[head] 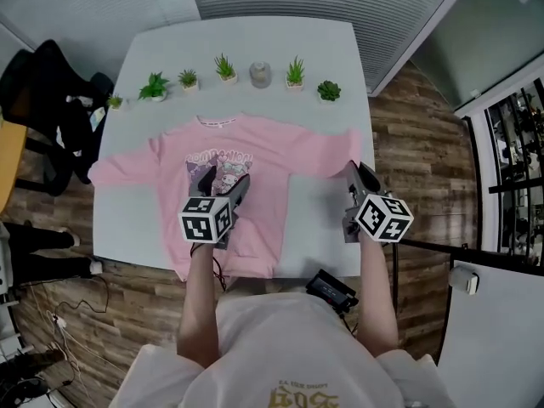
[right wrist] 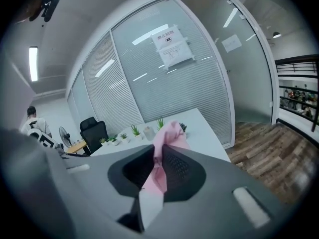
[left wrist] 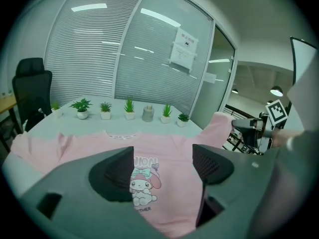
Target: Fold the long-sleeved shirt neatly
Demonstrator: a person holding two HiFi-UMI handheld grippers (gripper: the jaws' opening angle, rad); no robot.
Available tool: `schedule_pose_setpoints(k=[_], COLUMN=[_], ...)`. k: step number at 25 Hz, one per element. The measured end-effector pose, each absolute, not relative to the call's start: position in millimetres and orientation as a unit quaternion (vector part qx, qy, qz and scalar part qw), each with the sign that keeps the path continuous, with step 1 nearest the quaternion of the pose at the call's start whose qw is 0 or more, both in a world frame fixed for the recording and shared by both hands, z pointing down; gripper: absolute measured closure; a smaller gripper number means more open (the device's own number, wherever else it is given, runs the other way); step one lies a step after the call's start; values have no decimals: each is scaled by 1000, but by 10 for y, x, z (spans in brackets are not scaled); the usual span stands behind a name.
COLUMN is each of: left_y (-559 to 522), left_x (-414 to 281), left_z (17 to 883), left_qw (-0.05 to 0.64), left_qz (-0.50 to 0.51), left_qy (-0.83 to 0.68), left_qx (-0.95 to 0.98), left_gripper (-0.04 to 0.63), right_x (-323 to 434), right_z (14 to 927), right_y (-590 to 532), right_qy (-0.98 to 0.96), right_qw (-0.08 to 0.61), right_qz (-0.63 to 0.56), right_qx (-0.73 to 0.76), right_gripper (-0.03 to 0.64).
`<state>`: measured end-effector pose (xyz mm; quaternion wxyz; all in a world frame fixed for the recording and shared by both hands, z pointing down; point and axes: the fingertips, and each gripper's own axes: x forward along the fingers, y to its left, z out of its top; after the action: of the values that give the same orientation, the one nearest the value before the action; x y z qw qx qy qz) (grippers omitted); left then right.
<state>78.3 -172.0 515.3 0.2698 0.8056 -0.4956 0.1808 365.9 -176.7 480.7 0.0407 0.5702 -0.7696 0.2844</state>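
Head view shows you standing at a white table [head: 255, 41], with the pink long-sleeved shirt [head: 272, 155] spread face up across it. The collar points toward the far side and the hem reaches the near edge. Its left sleeve [head: 119, 170] lies flat, stretched out to the table's left edge. Its right sleeve [head: 331, 153] runs toward the table's right edge, where its end is lifted off the surface.

A black office chair [head: 42, 100] stands just beside the table's left side.

Your left gripper [left wrist: 163, 168] is over the body of the shirt with its jaws spread wide. Nothing sits between the pads, and the cartoon print [left wrist: 143, 183] on the chest shows through the gap below them. Your right gripper [right wrist: 160, 156] is near the table's right edge, jaws pressed together on the pink cloth of the right sleeve, which bunches up above the pads.

Along the far side, six small potted plants [head: 225, 67] stand in a row, with a small grey jar [head: 260, 75] among them, all well clear of the collar.
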Motion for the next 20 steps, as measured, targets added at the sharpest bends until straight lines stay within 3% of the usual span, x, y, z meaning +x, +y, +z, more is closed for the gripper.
schedule_pose_setpoints(k=[20], left_y=[-1656], left_x=[-736], left_z=[4996], left_qw=[265], left_qz=[173], left_qy=[-543], left_qx=[778], left_gripper=[221], right_x=[2007], right_z=[4484], right_y=[-2059], right_qy=[-825], right_qw=[45], right_qz=[267], right_qx=[496], right_gripper=[558])
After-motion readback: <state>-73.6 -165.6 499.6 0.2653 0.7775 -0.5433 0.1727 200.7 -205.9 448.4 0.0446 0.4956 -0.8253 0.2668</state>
